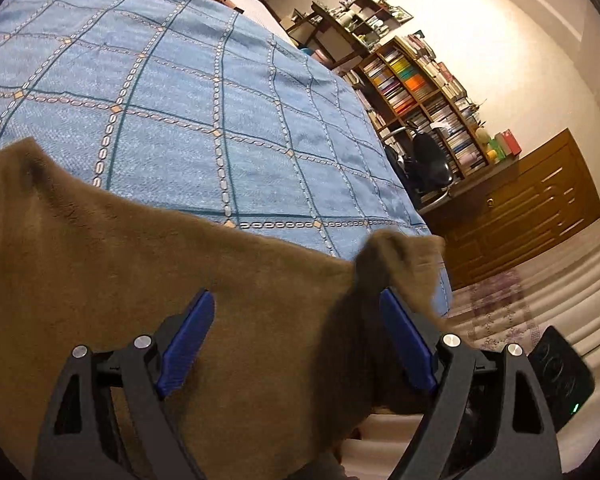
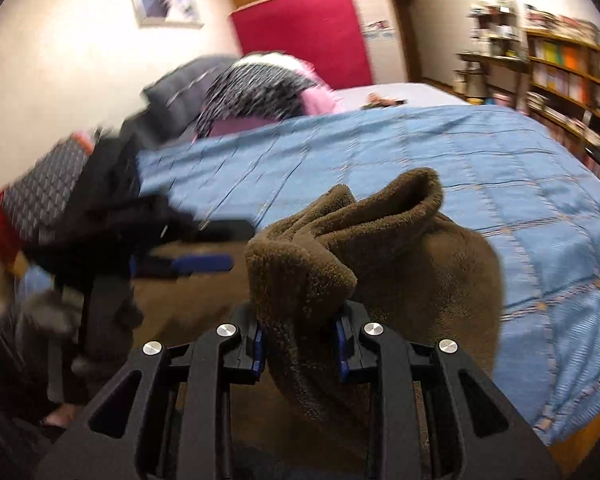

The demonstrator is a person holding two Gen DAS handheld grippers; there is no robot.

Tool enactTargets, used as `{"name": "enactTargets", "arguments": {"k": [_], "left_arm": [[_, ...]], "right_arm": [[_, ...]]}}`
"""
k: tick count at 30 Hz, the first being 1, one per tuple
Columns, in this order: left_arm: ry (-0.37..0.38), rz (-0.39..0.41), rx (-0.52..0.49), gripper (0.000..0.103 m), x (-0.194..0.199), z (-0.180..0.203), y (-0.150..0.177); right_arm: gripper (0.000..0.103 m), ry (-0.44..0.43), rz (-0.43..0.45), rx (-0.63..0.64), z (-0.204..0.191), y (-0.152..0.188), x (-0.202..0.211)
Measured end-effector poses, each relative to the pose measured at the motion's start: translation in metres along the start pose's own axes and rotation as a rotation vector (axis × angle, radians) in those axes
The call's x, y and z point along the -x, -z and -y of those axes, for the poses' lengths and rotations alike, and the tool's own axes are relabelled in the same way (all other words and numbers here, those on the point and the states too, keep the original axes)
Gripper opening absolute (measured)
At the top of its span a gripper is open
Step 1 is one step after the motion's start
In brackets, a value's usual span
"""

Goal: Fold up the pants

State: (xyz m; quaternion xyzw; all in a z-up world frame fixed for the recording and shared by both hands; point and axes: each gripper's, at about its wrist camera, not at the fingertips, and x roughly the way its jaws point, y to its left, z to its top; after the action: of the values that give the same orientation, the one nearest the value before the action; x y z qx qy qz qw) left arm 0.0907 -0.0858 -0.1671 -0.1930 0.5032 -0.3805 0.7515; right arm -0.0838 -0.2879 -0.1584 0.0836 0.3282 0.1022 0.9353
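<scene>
pants (image 1: pixel 120 264): brown, plush fleece, lying across the near edge of a bed (image 1: pixel 204 92) with a blue checked cover. left hand-held gripper (image 1: pixel 296 344): blue pads spread wide above the cloth, nothing pinched. right hand-held gripper (image 2: pixel 300 350): jaws pressed onto a bunched fold of the pants, lifted into a rumpled peak. bookshelf (image 1: pixel 420 92): against the far wall, right.

Brown pants (image 1: pixel 100 248), blue checked bedspread (image 1: pixel 180 100)
</scene>
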Motion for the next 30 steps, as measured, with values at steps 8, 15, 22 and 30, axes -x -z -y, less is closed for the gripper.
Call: {"name": "enactTargets", "arguments": {"k": [8,15,22,30], "left_arm": [[0.033,-0.053,0.031,0.084,-0.004,-0.018,0.006],[0.049,-0.103,0.034,0.084,-0.014,-0.018,0.009],[0.051,-0.18,-0.012,0.084,-0.033,-0.001,0.015],[0.039,-0.238,-0.056,0.083,-0.053,0.009,0.017]], "right_arm": [[0.039,-0.079,-0.133,0.039,-0.02,0.021,-0.042],[0.064,-0.237,-0.195,0.048,-0.026,0.033,-0.046],[0.066,-0.341,-0.214,-0.004,-0.023,0.035,-0.048],[0.066,-0.415,-0.215,-0.083,-0.002,0.04,-0.045]]}}
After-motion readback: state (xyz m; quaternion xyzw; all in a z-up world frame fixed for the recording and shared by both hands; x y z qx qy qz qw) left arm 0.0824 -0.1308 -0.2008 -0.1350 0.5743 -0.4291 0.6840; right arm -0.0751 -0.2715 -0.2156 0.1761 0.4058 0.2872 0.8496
